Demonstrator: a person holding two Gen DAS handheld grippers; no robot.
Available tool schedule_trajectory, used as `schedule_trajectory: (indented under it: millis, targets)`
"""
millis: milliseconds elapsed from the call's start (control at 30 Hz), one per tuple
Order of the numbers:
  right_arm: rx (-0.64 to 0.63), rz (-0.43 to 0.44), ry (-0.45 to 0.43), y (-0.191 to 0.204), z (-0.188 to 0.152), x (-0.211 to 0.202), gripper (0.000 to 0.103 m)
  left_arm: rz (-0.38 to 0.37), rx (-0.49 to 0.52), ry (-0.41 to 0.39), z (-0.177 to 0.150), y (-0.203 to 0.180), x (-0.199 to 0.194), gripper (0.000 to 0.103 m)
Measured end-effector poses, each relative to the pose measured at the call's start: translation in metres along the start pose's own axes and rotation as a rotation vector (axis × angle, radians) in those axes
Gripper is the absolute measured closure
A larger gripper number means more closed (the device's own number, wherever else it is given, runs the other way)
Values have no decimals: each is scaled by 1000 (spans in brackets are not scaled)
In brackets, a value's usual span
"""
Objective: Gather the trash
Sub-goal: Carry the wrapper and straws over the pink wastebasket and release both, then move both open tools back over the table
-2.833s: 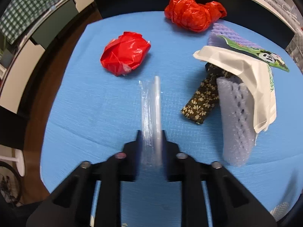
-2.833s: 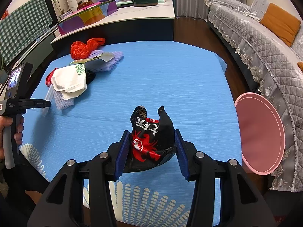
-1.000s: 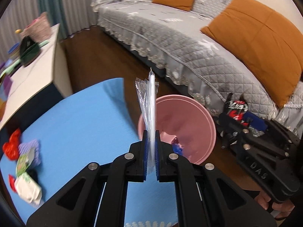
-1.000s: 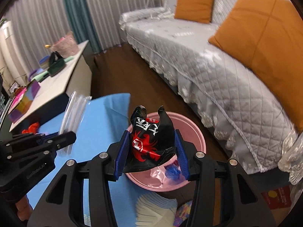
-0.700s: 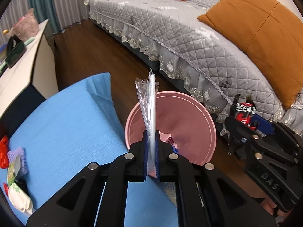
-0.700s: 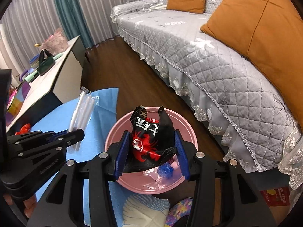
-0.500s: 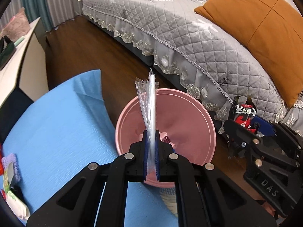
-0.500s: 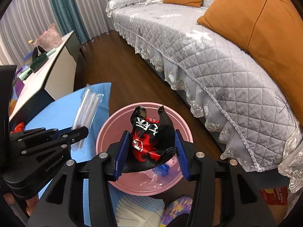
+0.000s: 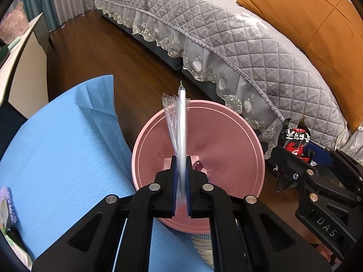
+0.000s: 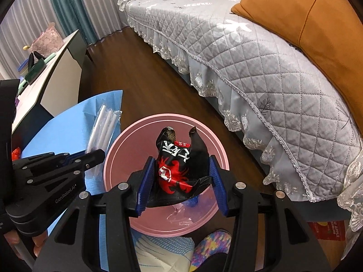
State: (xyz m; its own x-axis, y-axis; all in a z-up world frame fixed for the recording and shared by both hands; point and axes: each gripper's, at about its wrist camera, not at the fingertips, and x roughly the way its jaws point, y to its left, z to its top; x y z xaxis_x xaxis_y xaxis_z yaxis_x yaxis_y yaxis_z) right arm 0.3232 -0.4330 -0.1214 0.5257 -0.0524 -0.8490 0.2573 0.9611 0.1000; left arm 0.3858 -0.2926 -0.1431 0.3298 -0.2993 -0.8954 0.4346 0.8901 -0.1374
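Note:
A pink trash bin stands on the wooden floor by the table's edge, with a few scraps at its bottom. My left gripper is shut on a clear plastic wrapper that stands upright over the bin's mouth. My right gripper is shut on a crumpled black and red snack bag, also above the pink trash bin. The right gripper with its bag shows at the bin's right in the left wrist view; the left gripper with its wrapper shows at the bin's left in the right wrist view.
The blue-clothed table lies left of the bin, with more trash at its far left edge. A grey quilted sofa with orange cushions runs along the right. A white cabinet stands at the back left. A slipper is below.
Both grippers have swung from the table toward the bin and sunk closer over it; the bin now fills more of both views. Each still grips its piece of trash.

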Motion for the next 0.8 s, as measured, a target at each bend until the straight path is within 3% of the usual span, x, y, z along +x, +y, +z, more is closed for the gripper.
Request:
schedule_trajectory:
  millis: [100, 133, 167, 233, 533, 800]
  targets:
    - [22, -4, 6, -1, 1, 4, 48, 6, -5, 1, 1, 2, 2, 93]
    - [32, -4, 10, -2, 2, 5, 41, 13, -16, 6, 2, 4, 2, 75]
    - [38, -5, 15, -3, 2, 7, 36, 19, -28, 15, 2, 7, 3, 33]
    - [66, -12, 30, -8, 3, 8, 23, 86, -68, 16, 2, 15, 6, 11]
    - [44, -39, 20, -4, 0, 6, 19, 112, -91, 1, -3, 33, -5, 10]
    - [-1, -55, -123, 17, 2, -27, 14, 167, -127, -91, -25, 47, -50, 10]
